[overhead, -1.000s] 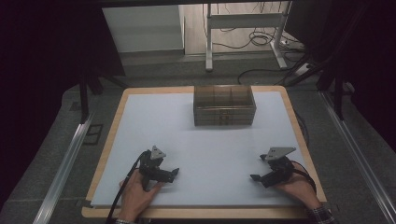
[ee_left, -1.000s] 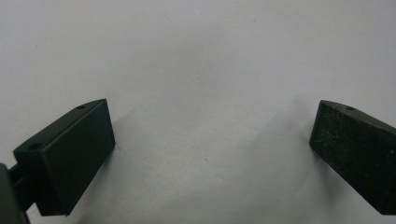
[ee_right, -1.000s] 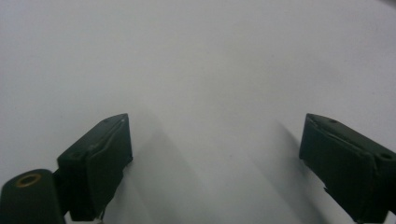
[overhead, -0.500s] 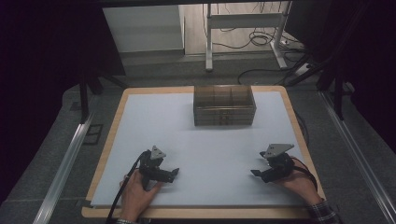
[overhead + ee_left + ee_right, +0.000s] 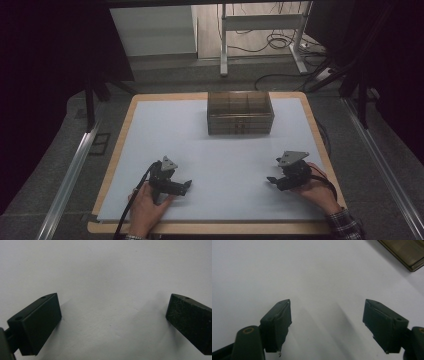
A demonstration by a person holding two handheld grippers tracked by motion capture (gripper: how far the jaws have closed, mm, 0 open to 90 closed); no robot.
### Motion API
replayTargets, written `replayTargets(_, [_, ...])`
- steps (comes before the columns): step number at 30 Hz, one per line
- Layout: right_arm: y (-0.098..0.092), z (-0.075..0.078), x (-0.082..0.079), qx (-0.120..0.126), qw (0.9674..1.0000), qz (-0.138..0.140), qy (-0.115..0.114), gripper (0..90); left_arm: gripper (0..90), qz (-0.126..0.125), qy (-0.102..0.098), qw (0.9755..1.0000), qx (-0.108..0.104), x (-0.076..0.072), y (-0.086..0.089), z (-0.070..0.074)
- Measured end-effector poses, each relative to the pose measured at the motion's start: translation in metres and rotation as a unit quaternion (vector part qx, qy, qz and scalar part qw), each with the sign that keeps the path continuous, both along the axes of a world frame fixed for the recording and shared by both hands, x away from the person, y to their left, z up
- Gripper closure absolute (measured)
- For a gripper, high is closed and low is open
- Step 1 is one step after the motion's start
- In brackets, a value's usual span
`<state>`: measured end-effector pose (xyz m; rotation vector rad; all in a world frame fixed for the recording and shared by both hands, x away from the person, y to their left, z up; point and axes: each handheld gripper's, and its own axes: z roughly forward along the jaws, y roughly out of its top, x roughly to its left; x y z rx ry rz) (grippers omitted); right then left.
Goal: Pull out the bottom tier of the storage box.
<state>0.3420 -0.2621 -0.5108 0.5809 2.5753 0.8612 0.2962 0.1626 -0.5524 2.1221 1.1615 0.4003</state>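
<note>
White matte sheet (image 5: pixel 225 150) covering nearly the whole wooden table (image 5: pixel 120 131), pale wood border left bare along the edges; smooth, flat, uncluttered, likely laid as a plain work surface.

Smoky translucent plastic organiser box (image 5: pixel 240 112) at the far edge, centred, squared to the table; boxy, divided top compartments, stacked shallow drawers facing the near side. Well apart from both grippers, probably parked as the target for the coming work. Corner of it also at top right of the right gripper view (image 5: pixel 407 252).

Left gripper (image 5: pixel 184 186) near the near-left corner, tips aimed right across the sheet, resting low. Jaws spread wide, nothing between, bare sheet beyond them; blocky matte black pads (image 5: pixel 40 322).

Right gripper (image 5: pixel 272 181) near the near-right corner, tips aimed left, mirroring the other: looks like a ready pose. Jaws just been closing somewhat, yet parted with nothing between; black pads (image 5: pixel 278 322), worn edges, lint on one. Nothing grasped either side.
</note>
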Motion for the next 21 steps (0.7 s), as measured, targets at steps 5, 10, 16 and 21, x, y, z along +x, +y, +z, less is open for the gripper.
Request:
replayTargets(5, [0.004, 0.002, 0.003, -0.014, 0.9997, -0.001, -0.018, 26.7, 0.0, 0.000, 0.000, 1.0000, 0.000, 0.000, 0.000, 0.000])
replayTargets(10, [0.007, 0.004, 0.006, -0.018, 0.9994, -0.003, -0.030, 28.6, 0.0, 0.000, 0.000, 1.0000, 0.000, 0.000, 0.000, 0.000])
replayTargets(16, [0.011, 0.005, 0.012, -0.027, 0.9982, -0.007, -0.052, 29.2, 0.0, 0.000, 0.000, 1.0000, 0.000, 0.000, 0.000, 0.000])
replayTargets(21, [0.015, 0.003, 0.014, -0.041, 0.9968, -0.004, -0.069, 30.8, 0.0, 0.000, 0.000, 1.0000, 0.000, 0.000, 0.000, 0.000])
